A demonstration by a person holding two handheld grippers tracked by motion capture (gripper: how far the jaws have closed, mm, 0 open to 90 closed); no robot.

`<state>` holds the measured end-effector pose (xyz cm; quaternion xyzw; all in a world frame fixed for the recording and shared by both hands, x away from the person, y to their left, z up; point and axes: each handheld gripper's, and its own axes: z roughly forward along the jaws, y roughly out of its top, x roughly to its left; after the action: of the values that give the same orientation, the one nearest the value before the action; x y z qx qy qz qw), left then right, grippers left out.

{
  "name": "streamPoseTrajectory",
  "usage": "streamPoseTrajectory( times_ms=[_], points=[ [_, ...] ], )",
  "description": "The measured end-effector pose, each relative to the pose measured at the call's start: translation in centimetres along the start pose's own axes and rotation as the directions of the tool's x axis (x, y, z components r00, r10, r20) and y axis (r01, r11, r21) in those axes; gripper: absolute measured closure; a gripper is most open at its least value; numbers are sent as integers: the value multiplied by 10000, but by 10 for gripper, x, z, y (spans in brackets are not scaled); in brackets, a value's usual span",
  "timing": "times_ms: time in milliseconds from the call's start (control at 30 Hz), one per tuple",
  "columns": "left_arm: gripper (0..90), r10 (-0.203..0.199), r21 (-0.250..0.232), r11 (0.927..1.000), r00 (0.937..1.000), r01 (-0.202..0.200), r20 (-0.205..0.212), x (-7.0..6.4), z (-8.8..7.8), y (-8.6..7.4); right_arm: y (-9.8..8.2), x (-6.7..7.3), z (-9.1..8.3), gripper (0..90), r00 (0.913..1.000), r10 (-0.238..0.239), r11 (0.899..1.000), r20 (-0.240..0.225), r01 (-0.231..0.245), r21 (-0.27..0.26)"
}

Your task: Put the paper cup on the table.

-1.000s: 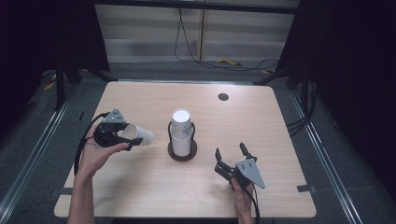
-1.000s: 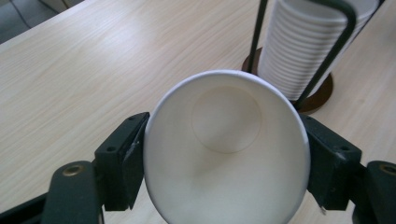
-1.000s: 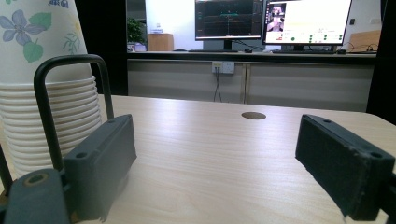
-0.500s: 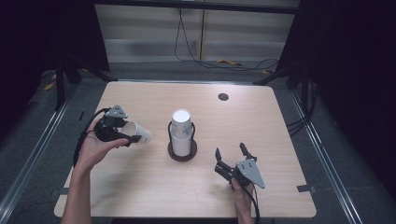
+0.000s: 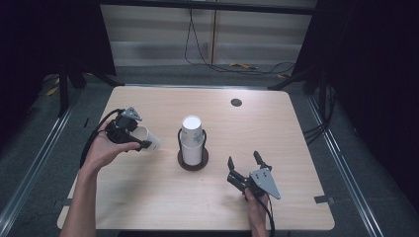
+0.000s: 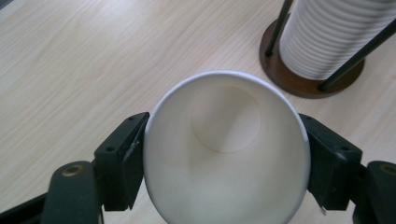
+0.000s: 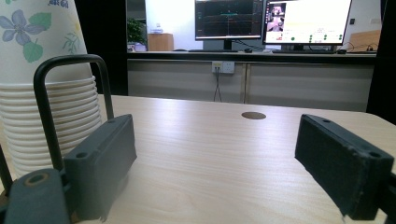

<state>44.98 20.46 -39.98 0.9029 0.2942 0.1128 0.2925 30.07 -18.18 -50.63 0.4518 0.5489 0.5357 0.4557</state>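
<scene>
Because the pale wooden table [image 5: 148, 197] leaves free room around it, the stack of white paper cups in its black wire holder on a round brown base [image 5: 192, 143] stands upright at the middle, within reach of both hands. Largest of the moving things, the black left gripper [image 5: 129, 136] has a single white paper cup [image 5: 146, 139] clamped between its two pads, which press on opposite sides of the wall just below the rim; the jaws stand part closed around it. Held so, the cup lies nearly level above the table, its long axis running from the fingers toward the stack, mouth facing back to the gripper's camera and base leading. Nearer the front edge, the black right gripper [image 5: 244, 162] rests low with jaws wide apart and nothing between them, probably waiting.
</scene>
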Motion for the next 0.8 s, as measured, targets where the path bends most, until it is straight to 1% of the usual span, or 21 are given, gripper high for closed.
streamPoseTrajectory(
  times_ms=[67,100,167,200,233,267,333,400,433,467,533,567,600,633,733,800],
  points=[
    [251,101,207,9997,9999,-100,-54,1,3,2,0,0,0,118,10000,-4,10000,-2,4,-2],
    [250,119,388,9992,9998,-114,-131,1,5,2,0,0,0,118,10000,-1,10000,0,1,0],
    [248,238,606,9979,9997,-235,-50,1,7,3,0,0,0,118,10000,-1,10000,2,1,-1],
    [247,160,621,9979,9999,-161,14,1,9,4,0,0,0,118,10000,-3,10000,0,3,0],
    [245,227,697,9973,9997,-219,-104,1,9,4,0,0,0,118,10000,-1,10000,1,1,-1],
    [244,185,719,9973,9998,-176,-115,0,10,4,0,0,0,118,10000,1,10000,4,-1,0],
    [243,196,677,9975,9998,-193,-25,-2,11,4,0,0,0,117,10000,-3,10000,0,3,-1],
    [241,250,860,9960,9997,-256,84,-2,13,5,0,0,0,118,10000,10,10000,5,-10,5],
    [241,325,934,9951,9995,-325,8,-3,14,6,0,0,0,118,10000,-1,10000,3,1,0],
    [241,187,964,9951,9998,-197,117,-4,15,7,0,0,0,118,10000,-2,10000,0,2,-1],
    [239,272,1174,9926,9994,-295,207,-5,18,8,0,0,0,118,10000,14,10000,4,-14,5],
    [238,382,1328,9903,9991,-406,202,-5,19,8,0,0,0,118,10000,10,10000,2,-10,4],
    [237,314,1319,9907,9992,-342,227,-5,21,8,0,0,0,118,10000,0,10000,1,0,-2],
    [236,391,1396,9893,9991,-413,188,-5,22,8,0,0,0,118,10000,2,10000,0,-2,-2],
    [232,242,1301,9911,9994,-274,258,-7,25,7,0,0,0,117,10000,4,10000,-1,-4,-2],
    [230,344,1418,9892,9991,-378,265,-6,28,7,0,0,0,117,10000,13,10000,-1,-13,2]
  ],
)
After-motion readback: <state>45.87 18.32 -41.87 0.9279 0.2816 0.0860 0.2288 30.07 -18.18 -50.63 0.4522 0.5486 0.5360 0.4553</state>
